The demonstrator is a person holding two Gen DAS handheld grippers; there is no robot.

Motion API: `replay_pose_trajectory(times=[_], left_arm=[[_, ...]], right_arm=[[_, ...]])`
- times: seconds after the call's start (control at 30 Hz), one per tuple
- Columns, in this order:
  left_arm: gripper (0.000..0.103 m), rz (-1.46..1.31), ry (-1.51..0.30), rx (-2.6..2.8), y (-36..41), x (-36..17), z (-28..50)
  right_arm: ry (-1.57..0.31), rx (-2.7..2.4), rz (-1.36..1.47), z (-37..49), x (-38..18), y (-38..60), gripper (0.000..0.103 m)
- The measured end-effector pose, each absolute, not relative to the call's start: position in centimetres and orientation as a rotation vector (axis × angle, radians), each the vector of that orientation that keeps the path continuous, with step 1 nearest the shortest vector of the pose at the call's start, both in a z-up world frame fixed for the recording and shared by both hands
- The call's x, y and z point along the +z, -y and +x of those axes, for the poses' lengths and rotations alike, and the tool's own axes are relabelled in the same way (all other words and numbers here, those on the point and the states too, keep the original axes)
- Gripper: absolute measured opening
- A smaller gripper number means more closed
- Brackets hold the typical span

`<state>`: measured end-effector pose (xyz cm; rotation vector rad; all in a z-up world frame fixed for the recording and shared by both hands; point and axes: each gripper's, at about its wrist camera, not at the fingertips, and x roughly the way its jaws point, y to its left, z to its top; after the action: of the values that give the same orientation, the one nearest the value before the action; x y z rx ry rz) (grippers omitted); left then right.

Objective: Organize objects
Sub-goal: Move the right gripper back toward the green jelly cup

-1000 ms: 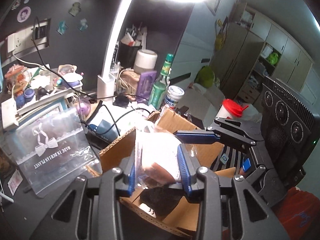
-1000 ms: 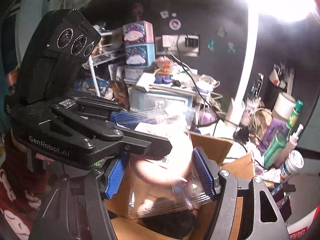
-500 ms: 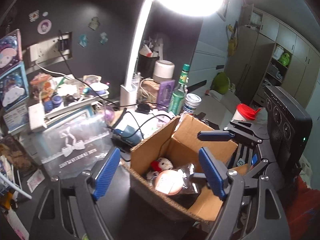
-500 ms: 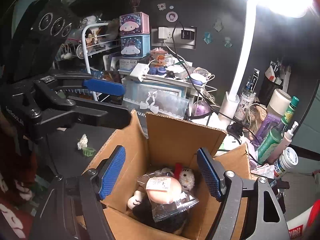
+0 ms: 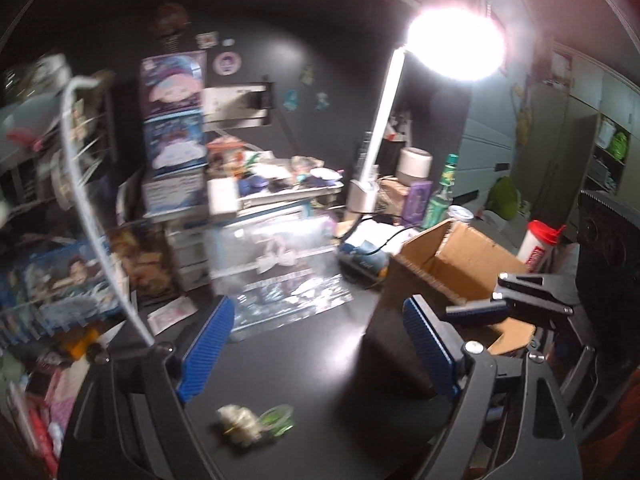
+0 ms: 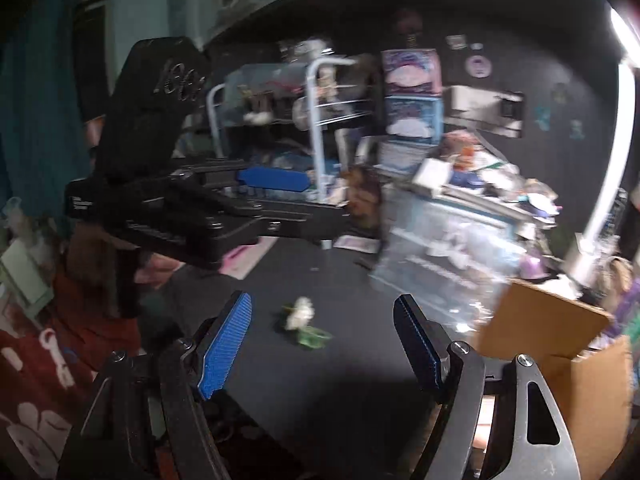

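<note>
An open cardboard box (image 5: 452,264) stands on the black desk to the right; it also shows in the right wrist view (image 6: 556,336). A small white flower with green leaves (image 5: 252,420) lies on the desk close below my left gripper (image 5: 316,344), which is open and empty. The flower also shows in the right wrist view (image 6: 304,322), between and beyond the fingers of my right gripper (image 6: 324,344), which is open and empty. The right gripper (image 5: 520,300) hangs by the box's near side. The box's contents are hidden from both views.
A clear plastic bag with a bow (image 5: 280,264) lies on the desk left of the box. A lit desk lamp (image 5: 380,132), bottles (image 5: 440,196) and stacked boxes (image 5: 176,132) crowd the back. A wire rack (image 6: 320,128) stands at the left.
Both grippers let go of the wrapped bun into the box, opened, then swung left away from the box toward the flower on the desk. Both views are motion-blurred now.
</note>
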<state>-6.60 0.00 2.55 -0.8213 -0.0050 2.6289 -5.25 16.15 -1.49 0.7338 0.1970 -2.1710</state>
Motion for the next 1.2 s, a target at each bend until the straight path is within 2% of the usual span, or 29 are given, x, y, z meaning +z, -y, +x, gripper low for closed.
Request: replay_pose_trajectory(times=[0.23,0.3,0.37,0.47,0.8,0.93,1.2], left_arm=[[0.084,-0.902,0.083,2.691,6.2,-2.4,-4.8],[0.084,-0.946,0.108,2.692,7.6,-4.1,-4.6],[0.084,-0.982,0.133,2.691,8.6,-5.5,-4.5],[0.084,-1.021,0.160,2.693,9.7,-7.0,-4.7],[0.084,-1.045,0.215,2.679,11.1,-8.3,-6.3],[0.084,-1.050,0.216,2.678,11.1,-8.5,-6.6],[0.084,-1.062,0.202,2.644,10.2,-8.5,-6.5]], right_arm=[[-0.168,-2.052,0.963,-7.6,-9.8,-9.5,0.070],[-0.171,-2.067,1.029,-8.8,-12.3,-8.8,0.067],[-0.172,-2.084,1.088,-10.1,-14.4,-8.3,0.058],[-0.192,-2.113,1.134,-11.7,-16.3,-7.9,0.056],[-0.250,-2.159,1.155,-14.5,-17.9,-6.9,0.049],[-0.268,-2.152,1.147,-14.6,-18.0,-6.6,0.038],[-0.314,-2.189,1.088,-13.3,-17.4,-7.2,0.037]])
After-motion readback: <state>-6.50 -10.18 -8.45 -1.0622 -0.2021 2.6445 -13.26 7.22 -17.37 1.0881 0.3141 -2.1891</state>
